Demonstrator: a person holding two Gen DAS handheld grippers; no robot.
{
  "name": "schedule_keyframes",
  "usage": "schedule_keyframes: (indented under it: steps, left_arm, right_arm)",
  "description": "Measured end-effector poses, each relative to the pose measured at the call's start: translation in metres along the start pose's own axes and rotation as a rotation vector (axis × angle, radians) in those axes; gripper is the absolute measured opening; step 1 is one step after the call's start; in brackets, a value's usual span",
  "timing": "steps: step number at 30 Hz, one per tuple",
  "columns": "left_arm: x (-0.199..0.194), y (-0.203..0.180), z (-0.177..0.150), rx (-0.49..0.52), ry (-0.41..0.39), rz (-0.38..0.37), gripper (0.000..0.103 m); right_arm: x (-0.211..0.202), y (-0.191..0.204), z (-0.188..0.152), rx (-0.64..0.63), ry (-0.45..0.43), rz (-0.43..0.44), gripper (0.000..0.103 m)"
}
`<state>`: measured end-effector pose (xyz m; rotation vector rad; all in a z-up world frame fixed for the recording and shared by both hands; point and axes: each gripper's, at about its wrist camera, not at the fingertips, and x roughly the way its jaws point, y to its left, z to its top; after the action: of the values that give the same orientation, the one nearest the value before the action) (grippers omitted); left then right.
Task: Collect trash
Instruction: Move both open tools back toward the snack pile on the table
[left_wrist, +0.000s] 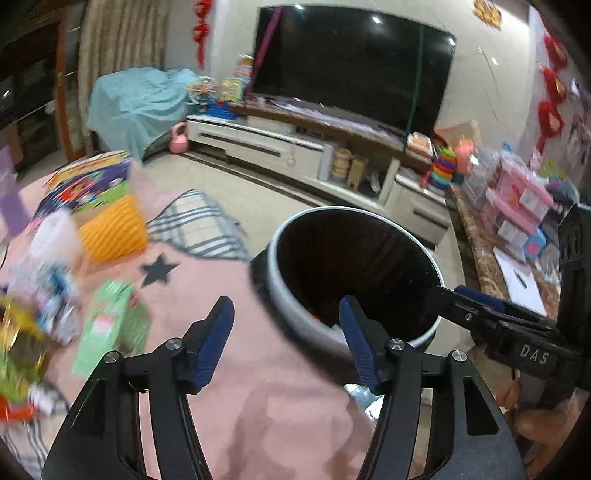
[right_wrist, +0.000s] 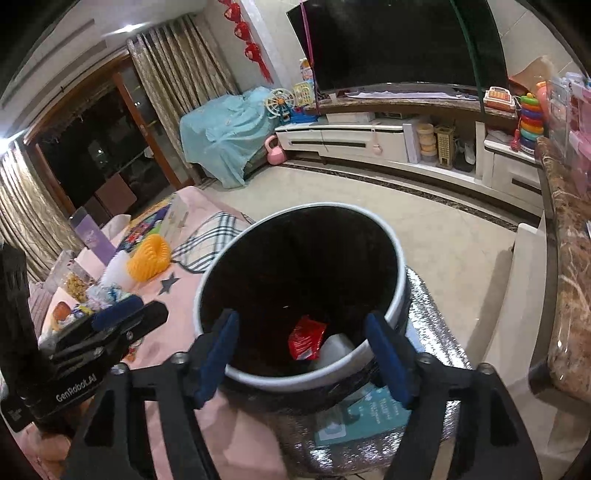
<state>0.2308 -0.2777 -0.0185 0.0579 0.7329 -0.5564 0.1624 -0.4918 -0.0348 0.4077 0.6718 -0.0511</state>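
Observation:
A round bin with a white rim (left_wrist: 272, 254) and a dark inside stands beside the pink-clothed table (left_wrist: 258, 398). In the right wrist view a red wrapper (right_wrist: 306, 338) and a white piece (right_wrist: 334, 350) lie at the bottom of the bin (right_wrist: 398, 254). My right gripper (right_wrist: 301, 321) hovers over the bin's near rim, open, with nothing between its blue pads. My left gripper (left_wrist: 286, 310) is open and empty over the table edge, just left of the bin. Loose trash lies on the table at the left, including a green carton (left_wrist: 114, 325) and a yellow mesh piece (left_wrist: 110, 230).
The bin sits on a silver foil bag (right_wrist: 428, 306) with a teal card (right_wrist: 365, 413) on it. A marble-topped counter (right_wrist: 569, 295) runs along the right. A TV cabinet (right_wrist: 354, 138) with toys stands across the tiled floor. A picture book (left_wrist: 88, 177) lies at the table's far end.

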Motion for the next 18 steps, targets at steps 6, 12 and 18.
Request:
schedule_keyframes:
  steps: [6, 12, 18]
  left_arm:
    - [-0.037, 0.027, -0.033, -0.044, -0.030, 0.057, 0.064]
    - [-0.066, 0.057, -0.062, -0.097, -0.029, 0.092, 0.069]
    - [-0.091, 0.091, -0.090, -0.160, -0.030, 0.148, 0.069]
  right_arm:
    - [-0.009, 0.022, -0.021, 0.009, 0.001, 0.027, 0.081]
    - [-0.014, 0.058, -0.041, -0.035, 0.021, 0.076, 0.085]
    - [-0.010, 0.095, -0.064, -0.089, 0.055, 0.125, 0.088]
